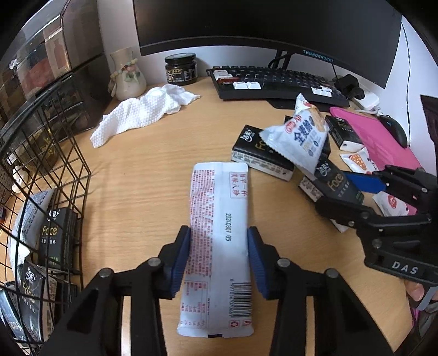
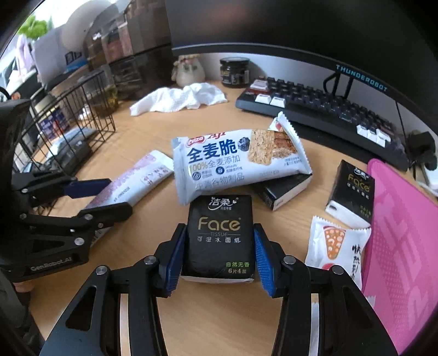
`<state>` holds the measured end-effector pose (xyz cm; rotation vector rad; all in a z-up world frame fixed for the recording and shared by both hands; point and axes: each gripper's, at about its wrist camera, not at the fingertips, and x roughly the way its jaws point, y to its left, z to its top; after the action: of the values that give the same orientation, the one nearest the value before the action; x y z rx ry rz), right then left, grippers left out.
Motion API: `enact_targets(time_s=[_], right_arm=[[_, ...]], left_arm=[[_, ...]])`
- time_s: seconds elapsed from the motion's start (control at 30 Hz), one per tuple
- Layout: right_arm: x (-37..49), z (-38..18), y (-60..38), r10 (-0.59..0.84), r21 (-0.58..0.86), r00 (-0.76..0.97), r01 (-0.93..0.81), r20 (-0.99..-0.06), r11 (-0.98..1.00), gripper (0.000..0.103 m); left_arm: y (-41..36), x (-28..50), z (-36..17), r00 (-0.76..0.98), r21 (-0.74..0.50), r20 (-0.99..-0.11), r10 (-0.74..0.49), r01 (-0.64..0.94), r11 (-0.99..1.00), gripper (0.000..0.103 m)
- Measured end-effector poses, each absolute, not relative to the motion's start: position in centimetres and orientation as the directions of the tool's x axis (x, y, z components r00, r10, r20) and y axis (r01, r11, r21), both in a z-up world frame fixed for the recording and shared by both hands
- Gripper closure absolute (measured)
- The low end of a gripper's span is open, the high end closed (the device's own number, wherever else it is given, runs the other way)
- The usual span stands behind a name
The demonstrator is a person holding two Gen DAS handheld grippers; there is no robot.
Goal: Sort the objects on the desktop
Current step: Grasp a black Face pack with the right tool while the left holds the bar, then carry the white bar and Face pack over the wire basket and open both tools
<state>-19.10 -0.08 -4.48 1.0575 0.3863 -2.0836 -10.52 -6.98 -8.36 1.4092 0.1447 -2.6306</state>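
My left gripper is shut on a long white snack packet printed with red text and a barcode; the packet also shows in the right wrist view. My right gripper is shut on a black Face tissue pack, which lies partly under a white wholegrain cracker bag. That bag rests on another black tissue pack. A wire basket at the left holds several black tissue packs. The right gripper shows at the right of the left wrist view.
A white cloth, a vase and a dark jar stand at the back. A keyboard lies under the monitor. A pink mat, a small snack packet and another tissue pack are at the right.
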Motion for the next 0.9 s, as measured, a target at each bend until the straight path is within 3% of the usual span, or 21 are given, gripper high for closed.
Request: enact_targets(time_s=[0.9], right_arm=[[-12.3, 3.1, 3.8, -0.571, 0.072, -0.459, 0.733, -0.681, -0.676, 0.057]], left_arm=[[-4.7, -5.4, 0.0, -0.667, -0.004, -0.738, -0.102, 0.155, -0.988, 0.058]])
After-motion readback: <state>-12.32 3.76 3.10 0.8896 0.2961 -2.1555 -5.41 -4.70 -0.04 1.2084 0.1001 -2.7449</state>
